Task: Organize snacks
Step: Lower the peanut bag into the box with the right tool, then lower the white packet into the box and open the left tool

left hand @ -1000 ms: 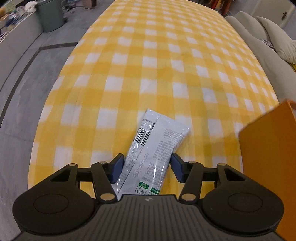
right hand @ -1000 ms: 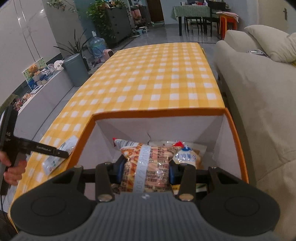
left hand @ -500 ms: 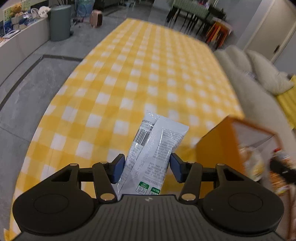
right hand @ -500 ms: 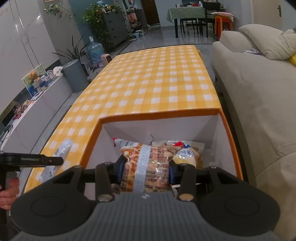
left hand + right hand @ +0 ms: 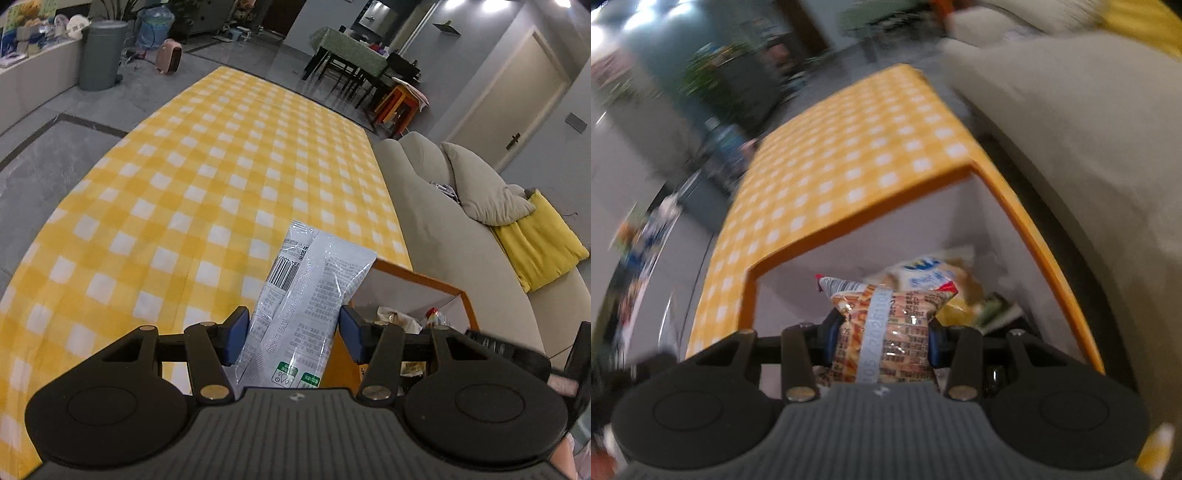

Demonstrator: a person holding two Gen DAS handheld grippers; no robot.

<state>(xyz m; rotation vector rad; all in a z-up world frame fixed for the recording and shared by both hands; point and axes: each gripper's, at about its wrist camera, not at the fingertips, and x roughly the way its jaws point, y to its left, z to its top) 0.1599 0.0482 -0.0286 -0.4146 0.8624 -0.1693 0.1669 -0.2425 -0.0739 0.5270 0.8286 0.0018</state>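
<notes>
Left gripper is clamped on the white snack packet and has lifted it off the desk toward the orange box. Right gripper, gripping the orange snack bag, still hangs over the box, so both look about ready to drop.

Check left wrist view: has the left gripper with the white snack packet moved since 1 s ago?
Yes. The left gripper, shut on the white foil snack packet, has lifted off the yellow checked tablecloth and swung right toward the orange box.

Snack packets in box
</notes>
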